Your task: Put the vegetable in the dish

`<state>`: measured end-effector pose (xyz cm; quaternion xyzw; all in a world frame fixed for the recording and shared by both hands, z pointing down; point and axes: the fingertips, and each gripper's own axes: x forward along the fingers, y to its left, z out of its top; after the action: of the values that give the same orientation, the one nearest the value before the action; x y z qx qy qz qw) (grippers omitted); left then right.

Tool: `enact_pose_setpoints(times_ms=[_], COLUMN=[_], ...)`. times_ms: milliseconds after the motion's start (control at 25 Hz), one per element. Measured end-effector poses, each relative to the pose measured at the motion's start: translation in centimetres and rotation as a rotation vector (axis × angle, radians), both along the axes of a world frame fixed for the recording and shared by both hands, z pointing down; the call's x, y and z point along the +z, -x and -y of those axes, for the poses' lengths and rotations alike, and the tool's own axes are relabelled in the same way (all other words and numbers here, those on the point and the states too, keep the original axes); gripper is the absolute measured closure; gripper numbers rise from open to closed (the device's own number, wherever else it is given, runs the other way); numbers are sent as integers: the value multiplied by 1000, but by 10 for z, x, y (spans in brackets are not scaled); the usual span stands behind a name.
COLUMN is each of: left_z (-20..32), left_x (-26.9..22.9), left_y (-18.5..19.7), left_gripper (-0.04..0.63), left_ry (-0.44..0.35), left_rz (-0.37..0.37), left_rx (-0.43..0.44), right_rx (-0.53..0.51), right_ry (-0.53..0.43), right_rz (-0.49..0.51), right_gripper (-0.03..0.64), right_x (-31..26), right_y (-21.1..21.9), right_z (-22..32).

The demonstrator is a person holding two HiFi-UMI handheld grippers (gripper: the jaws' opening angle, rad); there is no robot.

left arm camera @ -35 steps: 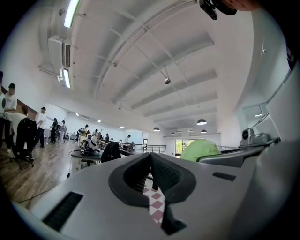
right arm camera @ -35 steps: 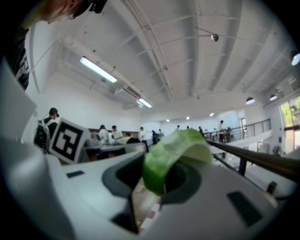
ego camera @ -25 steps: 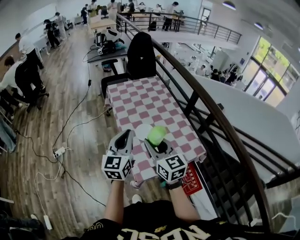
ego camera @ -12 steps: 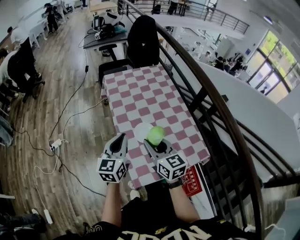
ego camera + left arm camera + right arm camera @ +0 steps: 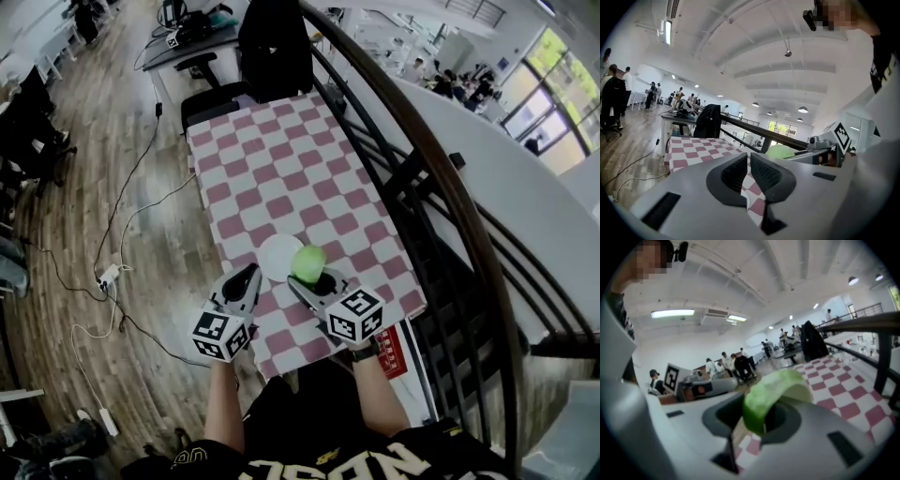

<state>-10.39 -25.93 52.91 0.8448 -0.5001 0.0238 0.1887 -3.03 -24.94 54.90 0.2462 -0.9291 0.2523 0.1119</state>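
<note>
A pale green leafy vegetable sits between the jaws of my right gripper, which is shut on it; up close the vegetable bulges out above the pads. It hangs just over the right edge of a white round dish on the pink-and-white checked table. My left gripper is shut and empty, at the table's near left edge, left of the dish. From the left gripper view the vegetable and the right gripper show to the right.
A black railing runs along the table's right side. A black chair stands at the table's far end. Cables and a power strip lie on the wooden floor to the left. A red sign hangs near the front right corner.
The head view has tilted down and shifted. The right gripper with the vegetable has stayed by the dish's right edge; the left gripper has kept its place.
</note>
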Motion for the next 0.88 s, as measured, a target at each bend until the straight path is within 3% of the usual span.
enact_pose_setpoints(times_ms=[160,240,400,480,560,760,880], left_z=[10,17,20,15,15,21,24], left_x=[20,30,46,51,53,65,79], left_y=[-7,-12,-38,-55,-67,-84,-87], left_gripper=[567,533,371,247,173,46,41], left_ry=[34,53,62,53,39,56,83], left_rz=[41,67,97,90,81,101,133], left_rx=[71,121,309,421,494,583,626], right_rx=[-76,-108,-187,-249,-326,-493,-568], right_ry=[101,150,227,242,248,311,328], right_rz=[114,196,330,388,436,563,596], right_gripper=[502,502,502,502,502,502,502], right_x=[16,18,22,23,22,17,20], right_y=[-6,-9,-11,-8,-5,4,10], right_z=[15,24,34,34,30,16,10])
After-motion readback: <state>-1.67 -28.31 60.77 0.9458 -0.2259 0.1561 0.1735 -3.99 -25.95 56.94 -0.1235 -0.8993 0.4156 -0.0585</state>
